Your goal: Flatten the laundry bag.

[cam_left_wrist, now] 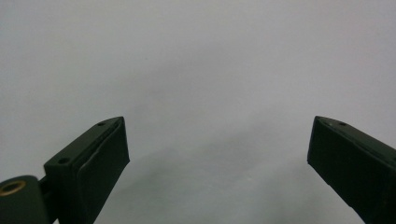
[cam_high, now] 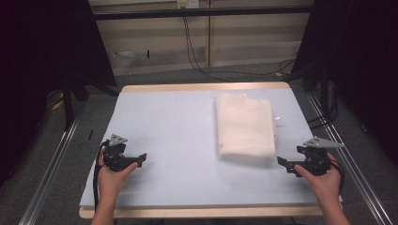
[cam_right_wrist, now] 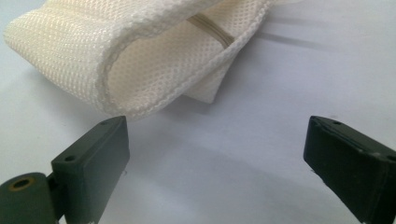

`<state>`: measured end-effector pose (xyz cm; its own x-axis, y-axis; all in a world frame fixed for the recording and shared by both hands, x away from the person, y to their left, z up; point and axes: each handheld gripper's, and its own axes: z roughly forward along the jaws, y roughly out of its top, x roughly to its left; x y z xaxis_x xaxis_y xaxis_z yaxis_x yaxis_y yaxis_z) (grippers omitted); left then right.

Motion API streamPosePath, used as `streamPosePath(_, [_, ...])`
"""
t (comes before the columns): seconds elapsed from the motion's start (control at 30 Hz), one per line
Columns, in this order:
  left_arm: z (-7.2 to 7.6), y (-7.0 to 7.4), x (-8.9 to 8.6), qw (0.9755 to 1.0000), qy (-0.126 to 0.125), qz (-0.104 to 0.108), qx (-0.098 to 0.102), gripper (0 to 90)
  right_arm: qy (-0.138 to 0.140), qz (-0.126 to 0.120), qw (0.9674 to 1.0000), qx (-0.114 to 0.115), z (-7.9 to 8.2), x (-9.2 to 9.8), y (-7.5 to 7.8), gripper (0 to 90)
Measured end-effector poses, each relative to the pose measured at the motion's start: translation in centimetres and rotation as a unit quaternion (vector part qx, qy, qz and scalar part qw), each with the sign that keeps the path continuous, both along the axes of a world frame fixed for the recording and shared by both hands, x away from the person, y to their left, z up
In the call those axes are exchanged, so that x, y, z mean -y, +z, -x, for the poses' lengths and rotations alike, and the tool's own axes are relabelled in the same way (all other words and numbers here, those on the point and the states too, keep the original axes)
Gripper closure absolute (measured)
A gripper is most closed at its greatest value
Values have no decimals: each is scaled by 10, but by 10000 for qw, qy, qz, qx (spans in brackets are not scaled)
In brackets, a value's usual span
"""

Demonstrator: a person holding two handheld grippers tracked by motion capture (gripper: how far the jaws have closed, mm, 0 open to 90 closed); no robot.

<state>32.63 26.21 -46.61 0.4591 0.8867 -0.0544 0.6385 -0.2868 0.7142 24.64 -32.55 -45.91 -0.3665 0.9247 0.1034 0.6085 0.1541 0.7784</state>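
Note:
A folded cream mesh cloth (cam_high: pixel 245 125) lies on the pale table cover, right of centre; in the right gripper view the cloth (cam_right_wrist: pixel 112 51) shows a folded corner with a seam just beyond the jaws. My right gripper (cam_high: pixel 283 163) rests near the table's right front, a short way right of the cloth's near corner, open with nothing between its jaws (cam_right_wrist: pixel 217 154). At the left front my left gripper (cam_high: pixel 141 158) stands open over bare cover (cam_left_wrist: pixel 219 149), far from the cloth.
The pale cover (cam_high: pixel 173 136) spans a wooden table (cam_high: pixel 202 212). Metal rails (cam_high: pixel 51 159) run along both sides on the floor. Dark stands and cables (cam_high: pixel 197 51) lie beyond the far edge.

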Motion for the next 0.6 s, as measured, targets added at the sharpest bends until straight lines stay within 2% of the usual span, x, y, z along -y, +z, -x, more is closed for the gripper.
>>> streamPosePath(0.1, [0,0,0,9999,-76,-59,-55,51,29,37,10000,29,-1,-3,2,76])
streamPosePath(0.17, [0,0,1,10000,-78,-2,-43,51,33,2,9999,103,-2,-5,4,90])
streamPosePath(0.3, [0,-1,3,9999,-84,46,-46,51,10,-81,10000,1,-4,-7,3,127])
streamPosePath(0.37, [1,-1,5,9999,-100,37,-50,51,5,-139,9999,-38,-5,-7,3,152])
streamPosePath(0.47, [1,0,7,9998,-170,-27,-35,52,13,-255,9997,31,-6,-8,3,227])
streamPosePath(0.5, [2,0,8,9999,-150,9,-13,52,24,-267,9996,22,-7,-8,3,228])
streamPosePath(0.53, [2,1,8,9997,-221,-69,-38,52,27,-321,9995,68,-8,-10,4,254])
streamPosePath(0.6, [3,0,11,9998,-205,-17,-13,53,63,-338,9993,111,-8,-13,5,284])
